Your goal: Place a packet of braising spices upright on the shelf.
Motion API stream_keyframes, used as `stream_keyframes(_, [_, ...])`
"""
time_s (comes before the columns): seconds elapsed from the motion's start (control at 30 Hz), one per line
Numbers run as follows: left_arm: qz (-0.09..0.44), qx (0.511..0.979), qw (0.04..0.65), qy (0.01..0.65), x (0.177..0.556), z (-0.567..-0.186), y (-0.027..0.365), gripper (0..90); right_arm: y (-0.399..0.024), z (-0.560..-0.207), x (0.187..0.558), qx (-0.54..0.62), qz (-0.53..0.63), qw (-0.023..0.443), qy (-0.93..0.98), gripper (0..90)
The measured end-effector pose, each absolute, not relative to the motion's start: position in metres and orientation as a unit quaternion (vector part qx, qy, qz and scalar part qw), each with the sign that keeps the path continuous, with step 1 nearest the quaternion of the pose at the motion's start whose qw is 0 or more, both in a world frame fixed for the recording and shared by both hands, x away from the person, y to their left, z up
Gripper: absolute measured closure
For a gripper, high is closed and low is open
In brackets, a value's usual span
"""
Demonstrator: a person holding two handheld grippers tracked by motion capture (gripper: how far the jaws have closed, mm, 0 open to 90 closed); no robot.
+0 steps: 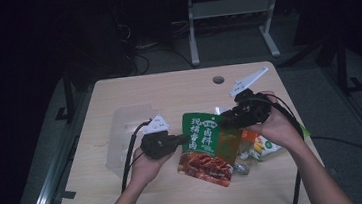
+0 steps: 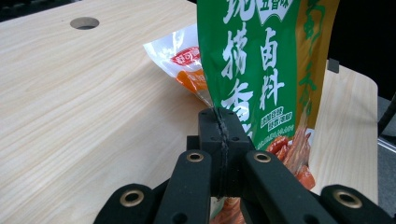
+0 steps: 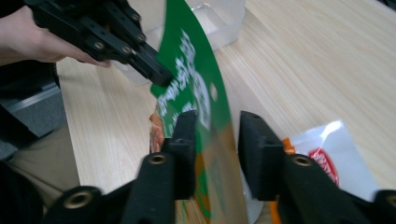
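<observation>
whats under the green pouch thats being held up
A white and orange snack bag lies on the table beneath the green pouch. Its near part shows; the rest is covered by the pouch, so I can't tell what else lies there.

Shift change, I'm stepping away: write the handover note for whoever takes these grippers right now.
Left gripper: shut on the left edge of the green seasoning pouch, which is held up off the wooden table.
Right gripper: jaws apart, straddling the pouch's other edge, pads not pressing it.
White-and-orange snack bag: lying on the table, under and to the right of the pouch.
Clear plastic container: on the table, left of the left hand.
Done: pouch lifted, gripped on one side.
Left: probably move the pouch to the container; the snack bag remains untouched.
</observation>
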State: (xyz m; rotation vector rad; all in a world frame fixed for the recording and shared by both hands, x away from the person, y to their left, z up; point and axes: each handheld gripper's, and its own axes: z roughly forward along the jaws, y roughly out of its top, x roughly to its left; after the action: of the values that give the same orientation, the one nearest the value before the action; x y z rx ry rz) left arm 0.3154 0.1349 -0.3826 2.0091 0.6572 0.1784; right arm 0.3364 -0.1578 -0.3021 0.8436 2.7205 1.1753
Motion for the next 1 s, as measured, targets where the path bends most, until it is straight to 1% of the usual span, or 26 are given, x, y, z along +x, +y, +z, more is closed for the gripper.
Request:
stream_keyframes(0.03, [0.073,0.826,0.488,0.27,0.315,-0.383,0.135,90.0,-0.158,-0.302,0.336,0.274,0.381,0.03,0.883,62.5])
stream_keyframes(0.07, [0.076,0.827,0.488,0.269,0.316,-0.383,0.136,90.0,-0.165,-0.311,0.337,0.282,0.39,0.025,0.876,56.6])
stream_keyframes(0.13, [0.074,0.826,0.488,0.272,0.315,-0.383,0.136,90.0,-0.169,-0.316,0.338,0.283,0.396,0.023,0.873,54.9])
stream_keyframes(0.2, [0.074,0.828,0.485,0.271,0.315,-0.383,0.137,90.0,-0.177,-0.327,0.335,0.289,0.414,0.012,0.863,51.9])
stream_keyframes(0.33, [0.071,0.825,0.487,0.277,0.315,-0.383,0.137,90.0,-0.178,-0.337,0.331,0.289,0.421,0.003,0.86,51.3])
stream_keyframes(0.43, [0.071,0.827,0.484,0.276,0.315,-0.383,0.137,90.0,-0.175,-0.346,0.326,0.285,0.421,0.001,0.861,52.6])
stream_keyframes(0.5, [0.07,0.828,0.483,0.276,0.315,-0.383,0.137,90.0,-0.172,-0.356,0.322,0.288,0.419,-0.001,0.861,56.6])
stream_keyframes(0.57, [0.069,0.828,0.483,0.276,0.315,-0.382,0.137,90.0,-0.17,-0.36,0.321,0.287,0.42,-0.004,0.861,57.7])
stream_keyframes(0.6, [0.069,0.828,0.483,0.276,0.315,-0.382,0.138,90.0,-0.168,-0.367,0.319,0.29,0.419,-0.007,0.861,62.2])
stream_keyframes(0.63, [0.069,0.828,0.483,0.276,0.315,-0.382,0.138,90.0,-0.168,-0.367,0.319,0.29,0.419,-0.007,0.861,62.2])
stream_keyframes(0.67, [0.069,0.829,0.482,0.276,0.315,-0.382,0.138,90.0,-0.166,-0.37,0.318,0.289,0.419,-0.009,0.861,64.7])
stream_keyframes(0.7, [0.067,0.829,0.481,0.277,0.315,-0.382,0.139,90.0,-0.163,-0.376,0.318,0.289,0.418,-0.012,0.862,69.7])
stream_keyframes(0.73, [0.067,0.829,0.481,0.277,0.315,-0.382,0.139,90.0,-0.163,-0.376,0.318,0.289,0.418,-0.012,0.862,69.7])
stream_keyframes(0.77, [0.068,0.83,0.478,0.279,0.315,-0.383,0.139,89.7,-0.16,-0.38,0.317,0.285,0.417,-0.015,0.863,77.3])
stream_keyframes(0.83, [0.069,0.83,0.477,0.28,0.315,-0.383,0.14,88.3,-0.16,-0.38,0.317,0.282,0.42,-0.022,0.862,86.1])
stream_keyframes(0.87, [0.07,0.828,0.479,0.282,0.315,-0.383,0.14,87.8,-0.159,-0.379,0.317,0.28,0.422,-0.022,0.862,88.6])
stream_keyframes(0.93, [0.071,0.829,0.476,0.283,0.315,-0.383,0.141,86.1,-0.158,-0.378,0.316,0.275,0.422,-0.019,0.863,89.4])
stream_keyframes(1.0, [0.071,0.829,0.476,0.285,0.314,-0.382,0.142,82.0,-0.157,-0.377,0.316,0.274,0.422,-0.017,0.864,89.6])
